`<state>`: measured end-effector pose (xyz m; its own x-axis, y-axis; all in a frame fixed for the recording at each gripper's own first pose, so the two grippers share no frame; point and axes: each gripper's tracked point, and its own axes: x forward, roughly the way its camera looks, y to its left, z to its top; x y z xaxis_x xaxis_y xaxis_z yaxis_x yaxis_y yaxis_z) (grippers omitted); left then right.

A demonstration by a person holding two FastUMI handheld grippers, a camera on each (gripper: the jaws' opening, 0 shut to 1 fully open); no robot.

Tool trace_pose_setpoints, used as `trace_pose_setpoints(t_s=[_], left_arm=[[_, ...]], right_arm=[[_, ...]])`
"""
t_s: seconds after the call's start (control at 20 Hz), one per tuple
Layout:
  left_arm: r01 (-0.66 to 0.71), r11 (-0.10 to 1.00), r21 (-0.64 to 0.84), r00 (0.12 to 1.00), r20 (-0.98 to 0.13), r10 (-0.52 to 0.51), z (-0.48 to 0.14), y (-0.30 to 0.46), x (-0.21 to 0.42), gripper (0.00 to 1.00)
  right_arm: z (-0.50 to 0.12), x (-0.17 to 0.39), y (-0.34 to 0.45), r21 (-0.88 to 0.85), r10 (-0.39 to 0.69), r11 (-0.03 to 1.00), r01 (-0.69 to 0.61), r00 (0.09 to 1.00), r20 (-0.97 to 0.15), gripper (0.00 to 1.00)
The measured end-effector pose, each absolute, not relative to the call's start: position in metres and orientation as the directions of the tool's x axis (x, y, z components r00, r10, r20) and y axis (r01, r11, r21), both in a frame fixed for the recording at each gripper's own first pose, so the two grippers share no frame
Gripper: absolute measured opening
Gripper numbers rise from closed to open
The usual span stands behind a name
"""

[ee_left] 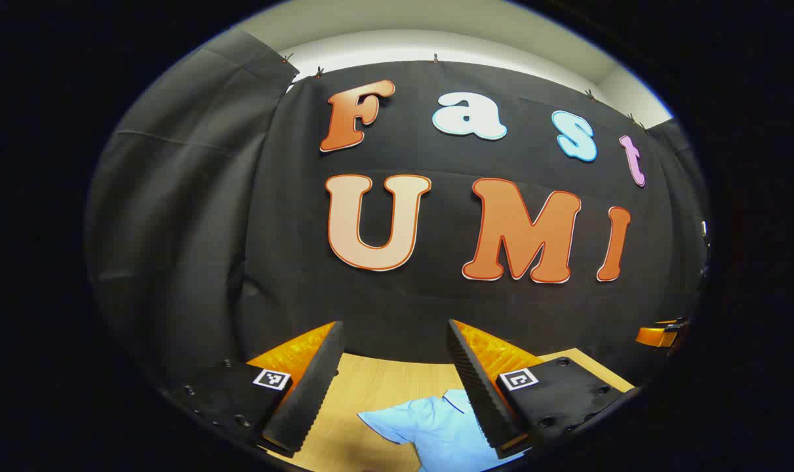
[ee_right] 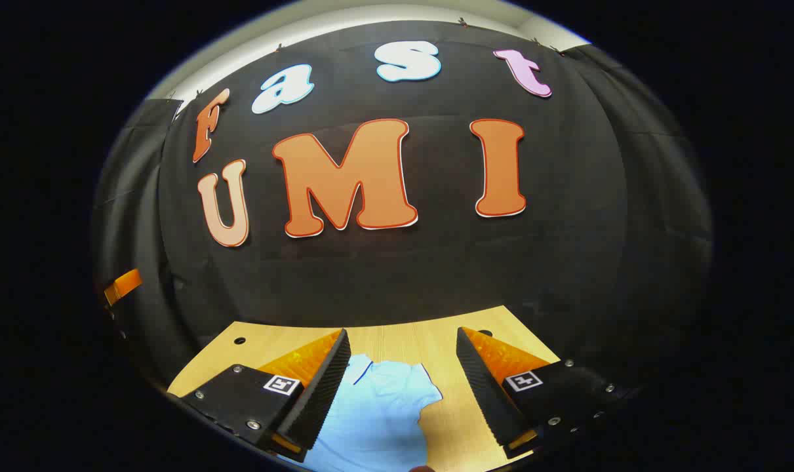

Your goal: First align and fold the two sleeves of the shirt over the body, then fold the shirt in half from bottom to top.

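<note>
Both grippers, left [ee_left: 397, 383] and right [ee_right: 400, 387], hang above the bench [ee_right: 383, 341], jaws spread, holding nothing. The shirt [ee_right: 377, 413] lies flat; pinching a sleeve [ee_left: 390, 423] off-centre would likely skew its fold

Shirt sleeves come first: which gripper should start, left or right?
Little separates them. The left gripper and right gripper both hover open above the light blue shirt on the wooden table. Each has its near sleeve between its fingers, so either could probably start, on its own side.
</note>
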<state>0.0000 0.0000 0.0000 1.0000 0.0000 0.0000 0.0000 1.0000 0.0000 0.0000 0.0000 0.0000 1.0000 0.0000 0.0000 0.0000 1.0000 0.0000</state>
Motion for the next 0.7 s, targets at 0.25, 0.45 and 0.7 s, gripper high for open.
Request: trace_pose_setpoints(t_s=[0.25, 0.45, 0.7], left_arm=[[-0.023, 1.0, 0.01, 1.0, -0.021, 0.023, -0.014, -0.01, 0.012, 1.0], [-0.002, 1.0, -0.001, 0.999, -0.032, 0.002, -0.021, -0.017, 0.029, 1.0], [0.045, 0.999, 0.007, 0.998, -0.041, -0.045, -0.02, -0.02, 0.058, 1.0]], right_arm=[[-0.009, 0.022, -0.008, -0.001, 0.011, 1.0, -0.011, 0.999, -0.03, 0.98], [-0.014, 0.027, -0.009, 0.008, 0.003, 1.0, -0.003, 0.998, -0.066, 0.98], [-0.021, 0.026, -0.014, -0.004, -0.05, 0.999, 0.049, 0.994, -0.096, 0.98]])
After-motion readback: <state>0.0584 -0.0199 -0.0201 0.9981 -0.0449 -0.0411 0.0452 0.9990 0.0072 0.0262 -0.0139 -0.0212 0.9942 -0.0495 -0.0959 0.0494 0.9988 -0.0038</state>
